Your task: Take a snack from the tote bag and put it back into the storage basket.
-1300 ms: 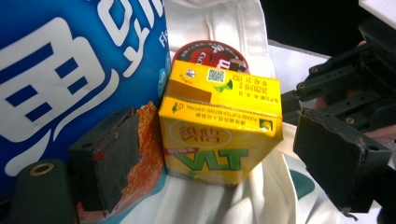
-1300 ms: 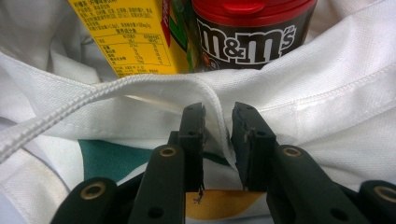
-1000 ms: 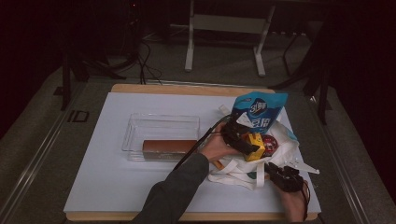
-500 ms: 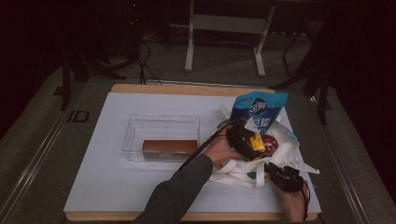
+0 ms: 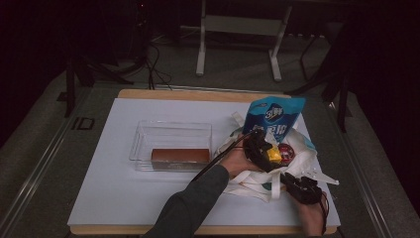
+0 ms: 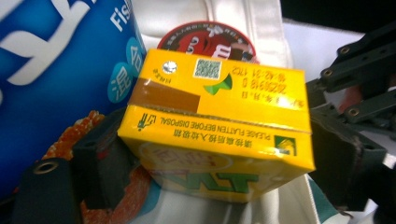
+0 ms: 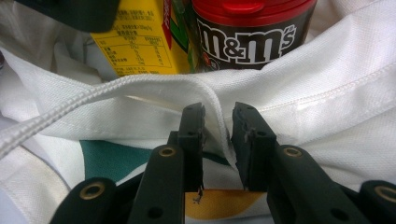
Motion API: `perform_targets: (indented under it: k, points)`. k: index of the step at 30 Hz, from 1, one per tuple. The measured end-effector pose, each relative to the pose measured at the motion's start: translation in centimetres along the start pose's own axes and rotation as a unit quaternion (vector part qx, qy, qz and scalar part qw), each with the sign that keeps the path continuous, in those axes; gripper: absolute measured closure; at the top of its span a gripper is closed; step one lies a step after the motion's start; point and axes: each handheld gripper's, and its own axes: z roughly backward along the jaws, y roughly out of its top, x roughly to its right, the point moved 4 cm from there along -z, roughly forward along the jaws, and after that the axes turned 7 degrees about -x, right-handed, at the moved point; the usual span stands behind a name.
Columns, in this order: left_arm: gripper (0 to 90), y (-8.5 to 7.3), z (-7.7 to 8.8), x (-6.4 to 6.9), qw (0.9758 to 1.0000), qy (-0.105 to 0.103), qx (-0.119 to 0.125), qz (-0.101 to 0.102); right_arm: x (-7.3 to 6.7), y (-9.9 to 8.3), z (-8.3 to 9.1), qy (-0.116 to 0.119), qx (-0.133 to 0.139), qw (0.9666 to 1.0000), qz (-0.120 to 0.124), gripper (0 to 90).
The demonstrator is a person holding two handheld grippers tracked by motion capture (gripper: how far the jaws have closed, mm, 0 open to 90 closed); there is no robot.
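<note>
A white cloth bag (image 5: 302, 166) lies open at the table's right side. My left gripper (image 5: 267, 153) reaches into its mouth, shut on a yellow drink carton (image 6: 219, 121) that sits crosswise between its pads (image 6: 107, 158); the jaws have just been closing on it. Just behind the carton stands a red-lidded M&M's tub (image 6: 205, 37), and to its left a blue snack packet (image 6: 60, 60). My right gripper (image 7: 218, 126) is at the bag's near edge, pinching a fold of the bag's rim (image 7: 154, 84). Above that fold I see the carton (image 7: 135, 46) and the tub (image 7: 247, 37).
A clear plastic box (image 5: 143, 141) with a brown block (image 5: 180, 155) inside stands left of the bag on the white table mat (image 5: 114, 198). The blue packet (image 5: 272, 116) rises out of the bag's far side. Beyond the table are stand legs and cables on the floor.
The left gripper has shifted slightly right and down, deeper into the bag's mouth with the carton. The right gripper has stayed on the rim.
</note>
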Motion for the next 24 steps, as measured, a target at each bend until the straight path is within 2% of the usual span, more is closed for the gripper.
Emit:
perform_targets:
  k: [3, 10, 17, 24]
  points:
    - [24.7, -0.2, -0.5, 0.4, 0.9992, 0.029, -0.021, -0.017, 0.0, 0.0, 0.0, 0.001, 0.0, 1.0, 0.0, 73.4]
    - [28.1, -0.4, -0.2, 0.3, 0.9997, 0.018, -0.015, -0.003, 0.0, 0.0, 0.0, 0.001, 0.0, 1.0, 0.0, 73.4]
    - [28.7, -0.4, -0.1, 0.6, 0.9995, 0.029, -0.012, 0.002, 0.1, 0.0, 0.0, 0.003, 0.001, 1.0, -0.001, 73.3]
    - [28.8, -0.2, 0.5, 0.9, 0.9988, 0.046, -0.014, -0.006, 0.1, 0.0, 0.0, 0.003, 0.0, 1.0, -0.001, 73.4]
